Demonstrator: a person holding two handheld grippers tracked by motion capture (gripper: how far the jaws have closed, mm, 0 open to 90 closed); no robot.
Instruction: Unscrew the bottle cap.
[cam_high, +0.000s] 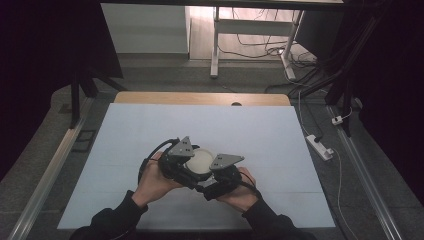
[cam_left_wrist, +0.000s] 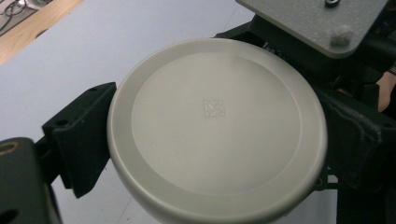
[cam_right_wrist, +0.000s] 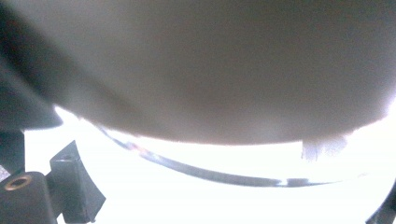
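Tabletop (cam_high: 260, 130) is a pale blue-white matte sheet over a wooden board, wood strip showing at the far edge. Dim room around it: grey floor, white desk frame (cam_high: 216, 45) behind, loose cables, power strip (cam_high: 320, 146) on the floor at right.

Round lid (cam_high: 200, 161) sits near table centre, between both grippers. Off-white plastic, smooth, flat disc with a rounded rim, shallow raised ring and a small embossed square mark in the middle. Top face points up, tilted toward the left gripper's camera; being round, no long axis.

Left gripper (cam_high: 192, 165) is clamped on the lid, black jaws against opposite rim edges. Right gripper (cam_high: 212, 176) presses close at the lid's near-right; its view is blurred, grip state can't be told.
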